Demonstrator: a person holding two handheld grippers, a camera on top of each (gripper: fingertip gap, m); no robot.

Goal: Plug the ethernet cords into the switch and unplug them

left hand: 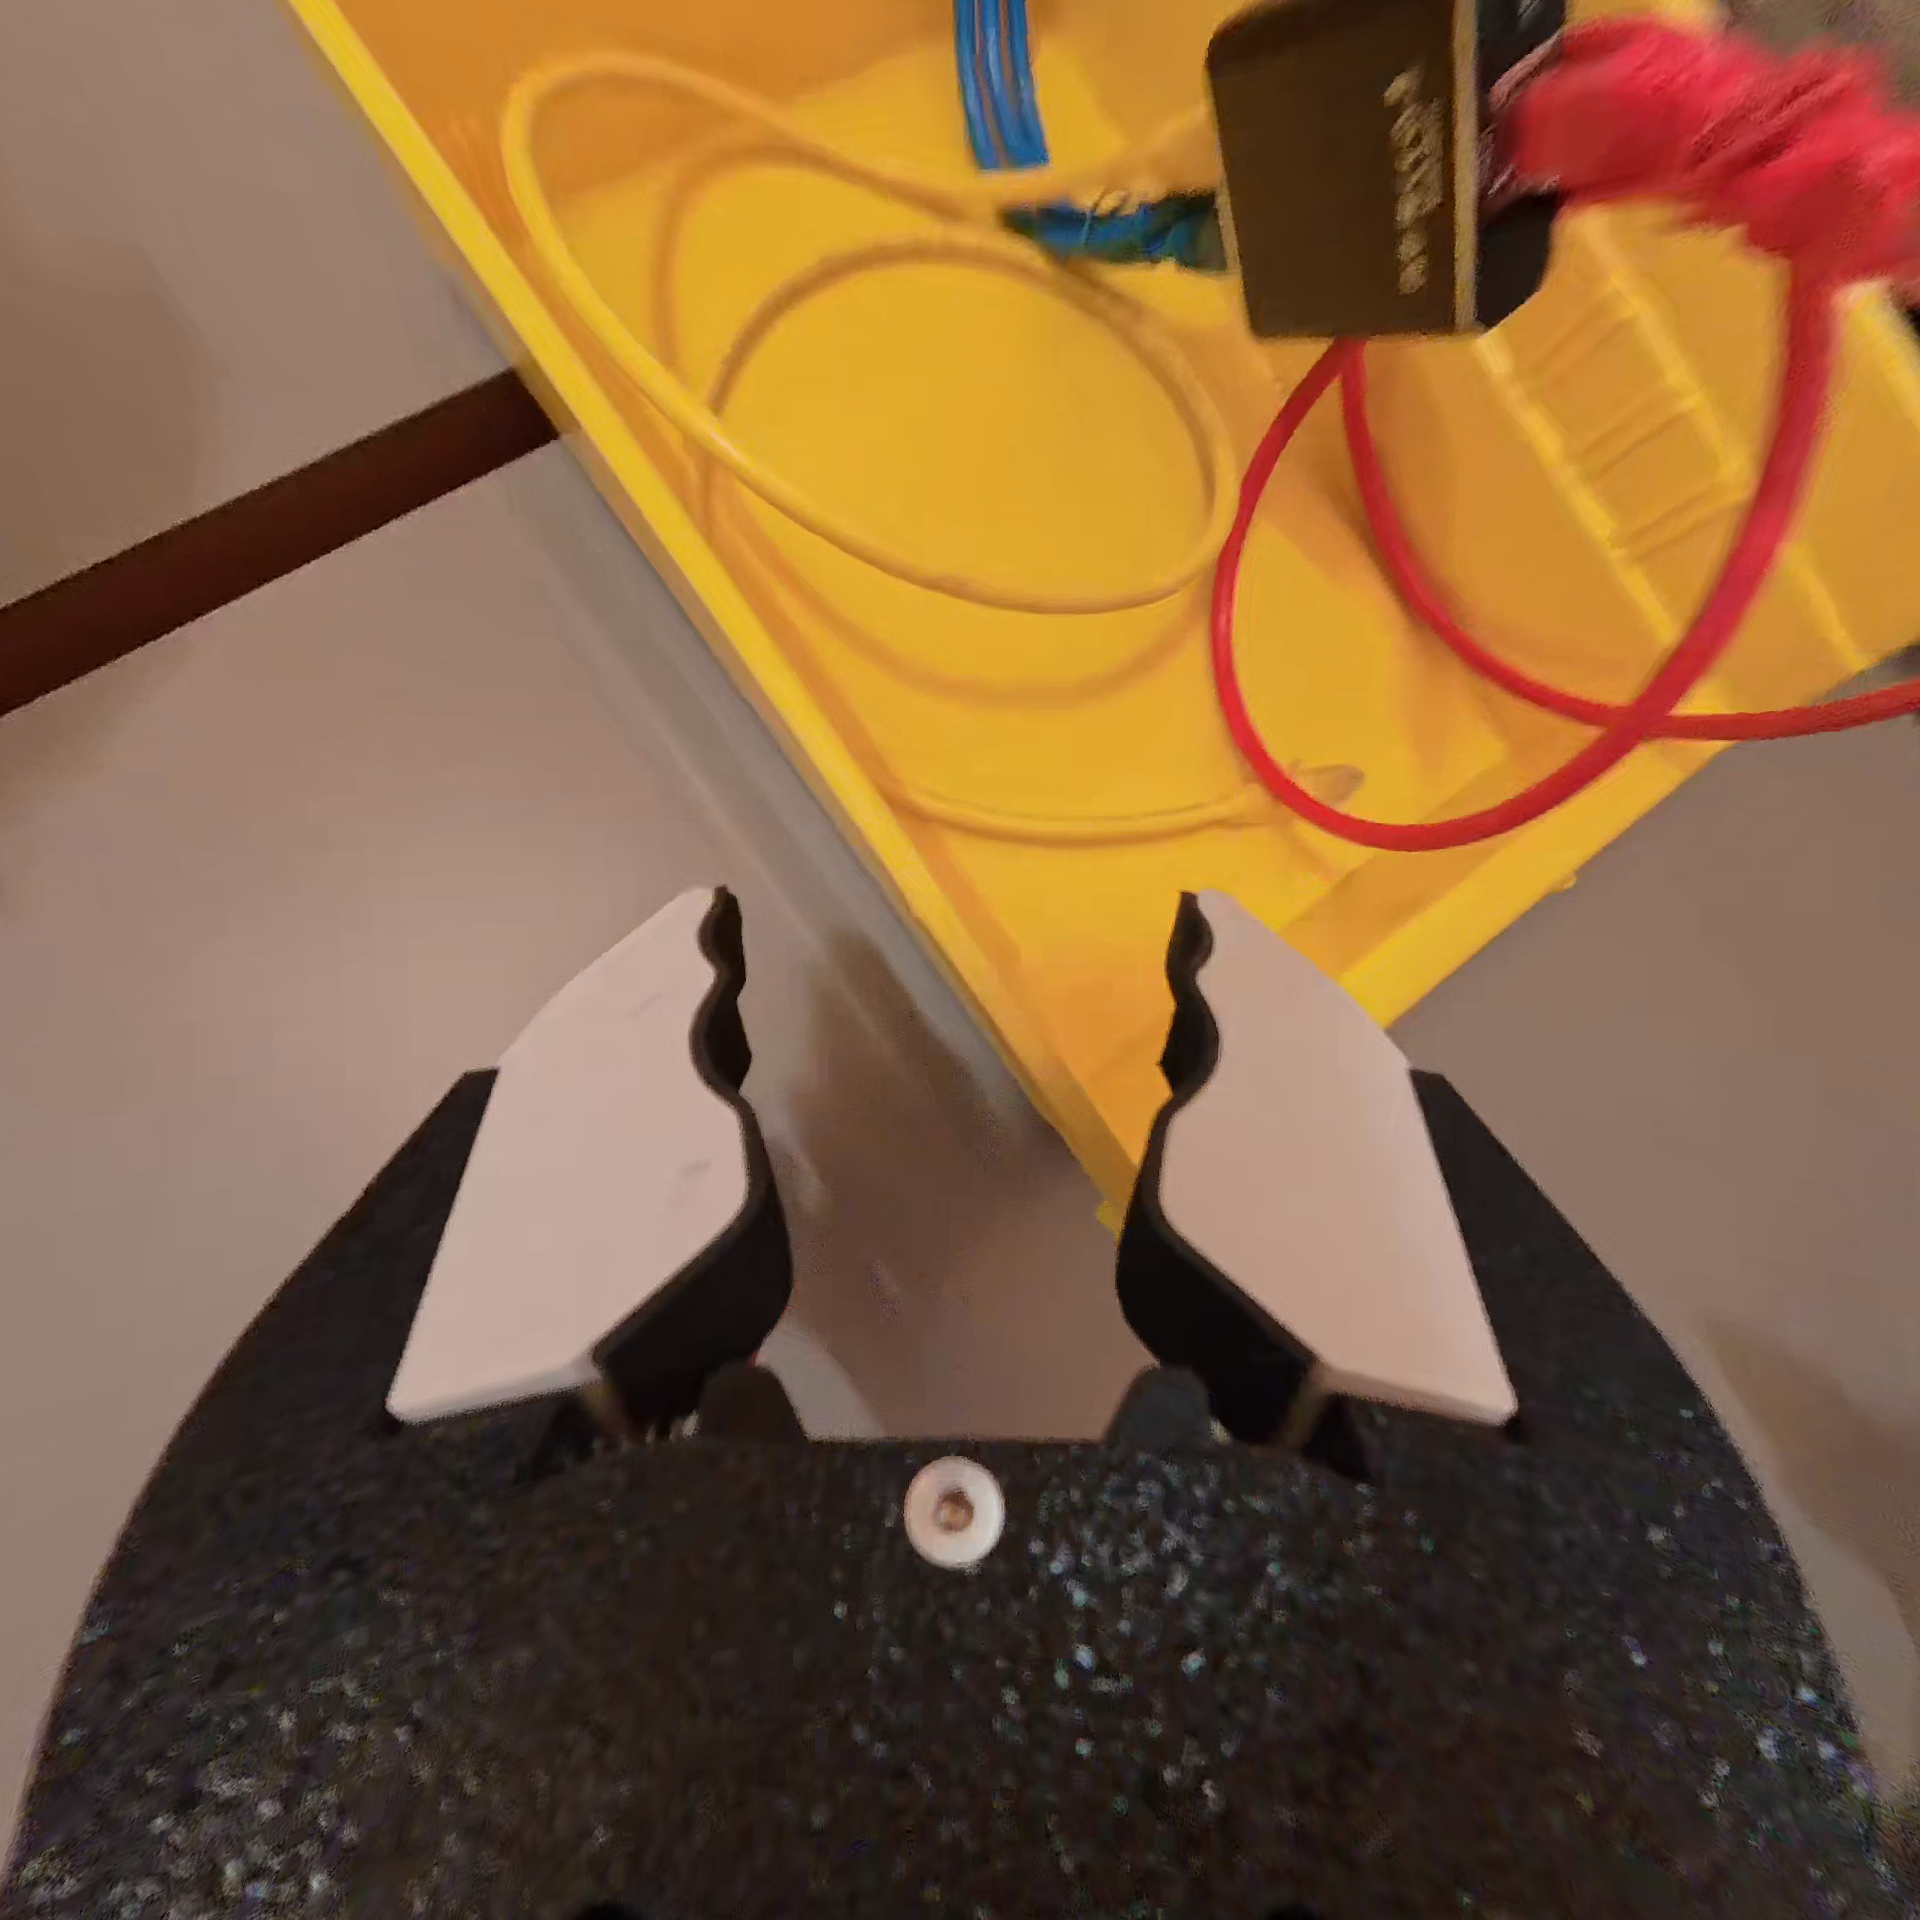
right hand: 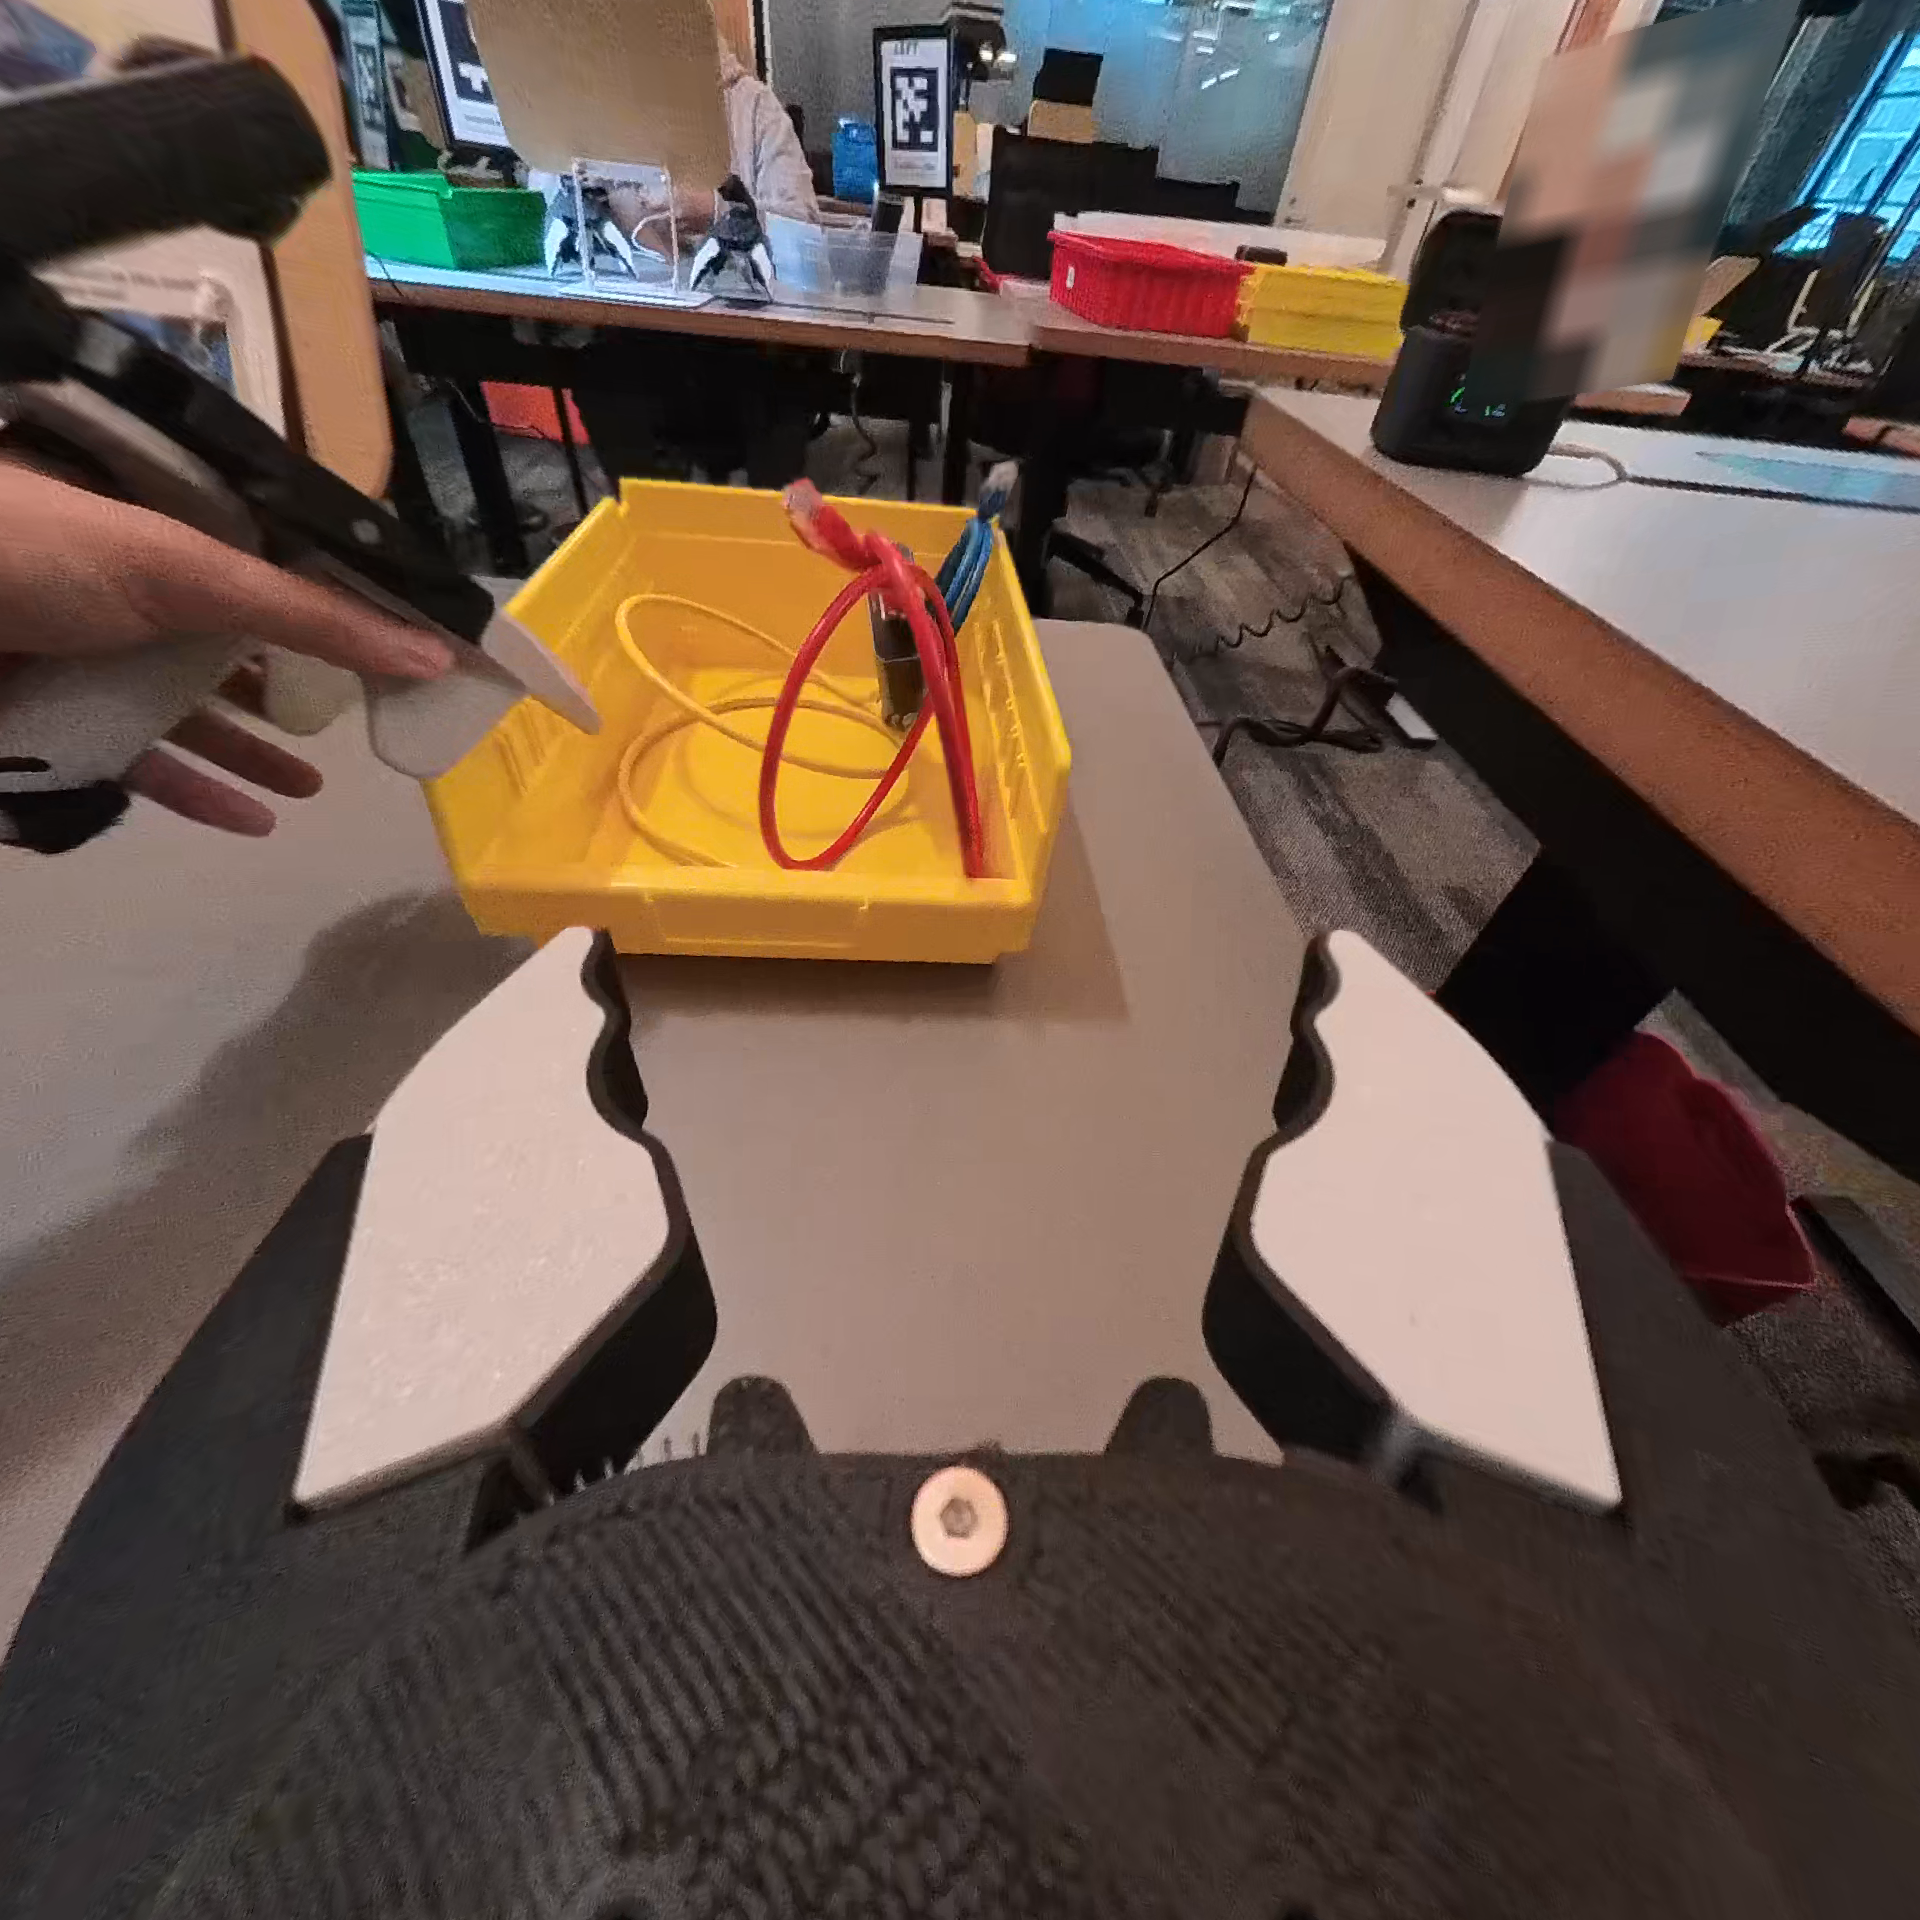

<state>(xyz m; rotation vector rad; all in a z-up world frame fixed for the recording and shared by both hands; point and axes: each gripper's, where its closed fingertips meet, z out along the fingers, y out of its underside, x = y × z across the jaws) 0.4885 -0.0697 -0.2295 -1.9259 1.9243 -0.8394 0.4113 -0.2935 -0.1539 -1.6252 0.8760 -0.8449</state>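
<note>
Left tongs (left hand: 956,925) and right tongs (right hand: 961,961): both released, empty. Your switch (right hand: 899,655) leans against the yellow bin (right hand: 748,914) wall, near the desk (right hand: 935,1195) edge, ports reachable.

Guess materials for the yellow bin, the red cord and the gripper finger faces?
Yellow open-top bin: looks like moulded plastic, semi-gloss; ribbed walls and crisp moulded edges.
Red ethernet cord: smooth, slightly glossy jacket, probably PVC or similar; it holds springy loops.
Right gripper finger faces: flat matte pale plates, plastic or coated sheet, unclear which; wavy black inner pads look rubbery. Left gripper looks the same.
</note>
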